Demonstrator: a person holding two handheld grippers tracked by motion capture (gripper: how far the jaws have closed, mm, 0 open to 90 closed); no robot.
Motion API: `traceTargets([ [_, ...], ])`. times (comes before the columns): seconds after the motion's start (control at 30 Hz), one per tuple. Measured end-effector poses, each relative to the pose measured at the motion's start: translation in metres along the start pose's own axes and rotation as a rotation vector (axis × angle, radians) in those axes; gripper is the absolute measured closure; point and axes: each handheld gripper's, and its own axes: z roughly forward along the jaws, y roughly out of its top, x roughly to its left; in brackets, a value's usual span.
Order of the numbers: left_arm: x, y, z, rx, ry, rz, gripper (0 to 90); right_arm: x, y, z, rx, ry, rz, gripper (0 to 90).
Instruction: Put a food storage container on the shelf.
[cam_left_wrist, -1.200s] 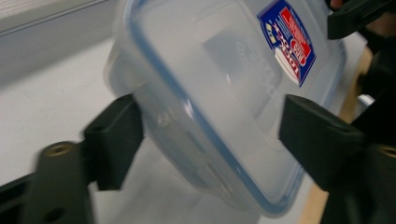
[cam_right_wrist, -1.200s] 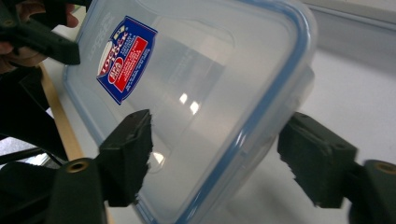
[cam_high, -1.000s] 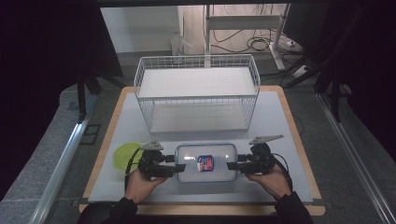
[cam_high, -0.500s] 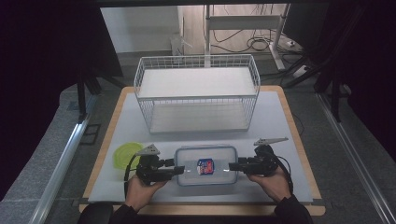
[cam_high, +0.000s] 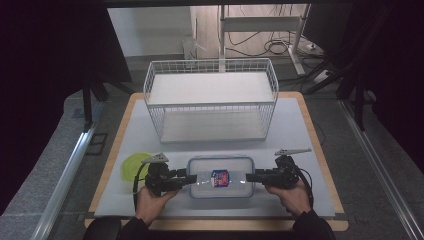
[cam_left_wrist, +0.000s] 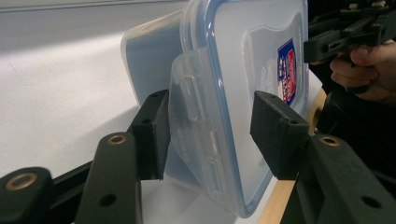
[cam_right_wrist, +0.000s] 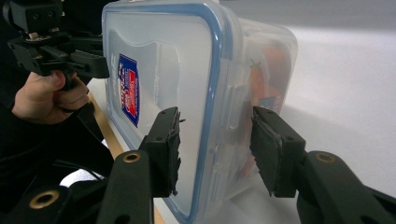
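1. A wide counter (cam_high: 300, 125) with a pale grey mat on a light wooden board, seen from above.
2. A white wire basket (cam_high: 210, 102), rectangular and open at the top, stands at the far middle of the counter, well apart from the hands.
3. A clear rectangular plastic food container with a blue-edged snap-on lid (cam_high: 221, 176) lies flat at the near middle of the counter, between the two tools. A red and blue sticker (cam_high: 219, 178) sits on the middle of its lid.
4. A round yellow-green plastic lid (cam_high: 134, 167) lies flat on the mat, just to the left of the left hand.
5. The left hand-held gripper (cam_high: 190, 179) points at the left short end of the container. In the left gripper view its two black jaws straddle the lid's clear side latch (cam_left_wrist: 196, 126). They have just been closing. One jaw lies against the container's wall, while a gap remains at the other, so nothing is clamped.
6. The right hand-held gripper (cam_high: 251, 177) points at the right short end. In the right gripper view its jaws straddle that end of the container (cam_right_wrist: 205, 93), just closing too, with gaps visible on both sides.
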Motion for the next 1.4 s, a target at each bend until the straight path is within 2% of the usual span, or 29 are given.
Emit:
traceTargets([
  [0.17,0.0,0.005,0.001,0.004,0.021,0.002,48.7,0.005,0.003,0.001,-0.018,-0.035,-0.029,53.6],
  [0.27,0.0,0.008,0.0,0.0,0.024,0.003,48.7,0.005,0.004,0.001,-0.027,-0.038,-0.031,53.6],
  [0.43,-0.006,0.021,-0.008,-0.021,0.037,0.029,48.7,0.011,0.015,-0.005,-0.066,-0.032,-0.052,53.5],
  [0.6,-0.011,0.035,-0.017,-0.031,0.049,0.051,48.7,0.016,0.024,-0.008,-0.082,-0.028,-0.065,53.5],
  [0.73,-0.013,0.048,-0.024,-0.042,0.059,0.069,48.7,0.022,0.036,-0.012,-0.098,-0.025,-0.079,53.5],
  [0.77,-0.014,0.053,-0.027,-0.046,0.061,0.072,48.7,0.025,0.045,-0.013,-0.105,-0.024,-0.091,53.5],
  [0.83,-0.015,0.059,-0.031,-0.053,0.064,0.076,48.7,0.026,0.048,-0.014,-0.106,-0.024,-0.093,53.5],
  [0.9,-0.015,0.065,-0.034,-0.059,0.066,0.077,48.7,0.03,0.06,-0.016,-0.112,-0.024,-0.102,53.4],
  [0.93,-0.014,0.068,-0.036,-0.062,0.066,0.078,48.7,0.03,0.06,-0.016,-0.112,-0.024,-0.102,53.4],
  [0.97,-0.014,0.072,-0.037,-0.062,0.065,0.078,48.7,0.032,0.069,-0.016,-0.114,-0.024,-0.105,53.4],
  [1.03,-0.013,0.078,-0.039,-0.066,0.069,0.077,48.7,0.033,0.071,-0.017,-0.116,-0.025,-0.106,53.4],
  [1.2,-0.011,0.093,-0.044,-0.078,0.071,0.077,48.7,0.035,0.089,-0.017,-0.123,-0.026,-0.112,53.3],
  [1.23,-0.01,0.1,-0.046,-0.082,0.072,0.078,48.7,0.036,0.097,-0.018,-0.128,-0.026,-0.115,53.3],
  [1.4,-0.01,0.113,-0.05,-0.089,0.077,0.082,48.7,0.037,0.111,-0.02,-0.141,-0.024,-0.118,53.2],
])
